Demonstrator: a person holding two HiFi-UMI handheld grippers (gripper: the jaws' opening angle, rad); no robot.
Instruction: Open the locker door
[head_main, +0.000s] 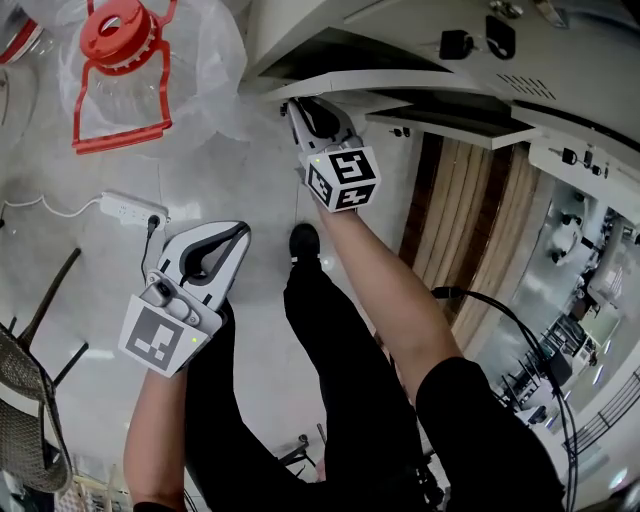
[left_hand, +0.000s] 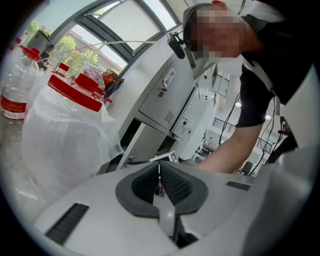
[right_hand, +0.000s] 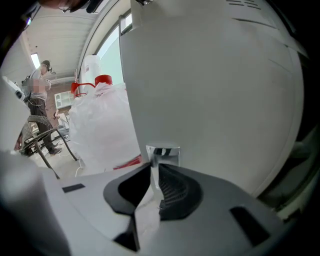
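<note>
Right gripper (right_hand: 153, 167) jaws narrow, clamped on a small shiny metal handle tab (right_hand: 163, 151) that sticks out from the pale grey locker door (right_hand: 210, 75). Tab runs down into the slot between the ribbed pads (right_hand: 172, 189), both sides on it. Door fills most of the right gripper view, upright, its left edge just above the tab.

Left gripper (left_hand: 160, 170) jaws pressed together, nothing between them. It points toward a row of grey lockers (left_hand: 165, 100) but is well apart from them.

Head view: right gripper (head_main: 300, 108) reaches up to the edge of the white locker (head_main: 330, 30) at the top of the picture, marker cube behind it on the forearm side. Left gripper (head_main: 236, 230) sits lower left over the floor, touching nothing.

Big water jug (head_main: 125, 50) with a red cap and red carry handle, wrapped in clear plastic, stands left of the locker; also seen in the left gripper view (left_hand: 75, 92) and the right gripper view (right_hand: 102, 82). White power strip (head_main: 133, 210) lies on the floor near the left gripper. Black shoe (head_main: 304, 240) on the floor between the two grippers. Dark chair (head_main: 25, 390) at the left edge. Another person (right_hand: 40, 80) stands far off at the left.
</note>
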